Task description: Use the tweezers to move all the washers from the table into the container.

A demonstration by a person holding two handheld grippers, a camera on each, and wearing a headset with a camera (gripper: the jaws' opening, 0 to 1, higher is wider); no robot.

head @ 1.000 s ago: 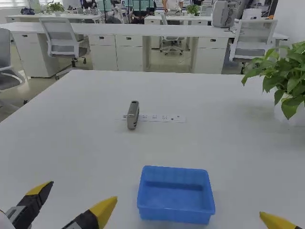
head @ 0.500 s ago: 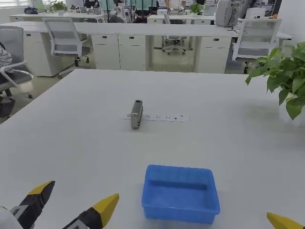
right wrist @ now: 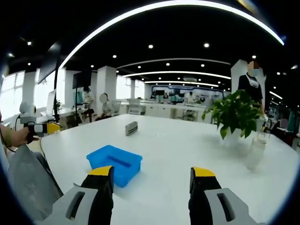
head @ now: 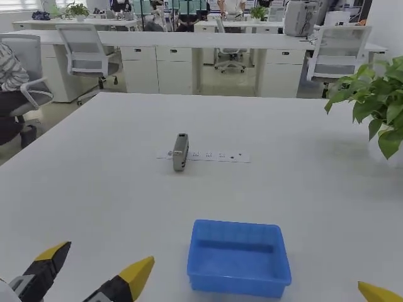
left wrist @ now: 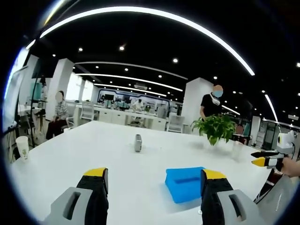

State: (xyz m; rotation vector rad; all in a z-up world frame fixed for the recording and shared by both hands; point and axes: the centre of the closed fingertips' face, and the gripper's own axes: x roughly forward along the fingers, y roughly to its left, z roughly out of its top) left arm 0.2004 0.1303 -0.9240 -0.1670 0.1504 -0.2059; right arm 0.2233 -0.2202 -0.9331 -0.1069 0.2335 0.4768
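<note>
The left gripper (left wrist: 154, 173) and right gripper (right wrist: 152, 172) both hang wide open and empty at the near edge of the table (head: 94, 189). The grey tweezers (head: 181, 151), if that small object is them, lie across a white strip (head: 204, 155) beyond the blue container (head: 238, 257). Specks along the strip may be the washers (head: 232, 156) — too small to tell. Reach past the container and take the tweezers mid-body, jaws square to their length.

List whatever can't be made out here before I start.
- Washers: possibly the dark specks on the white strip, head view, too small to count.
- Grey object: too small to confirm as tweezers.
- Blue container: near wall hides part of its floor, head view.
- Right gripper: head view's edge cuts off all but one fingertip.
</note>
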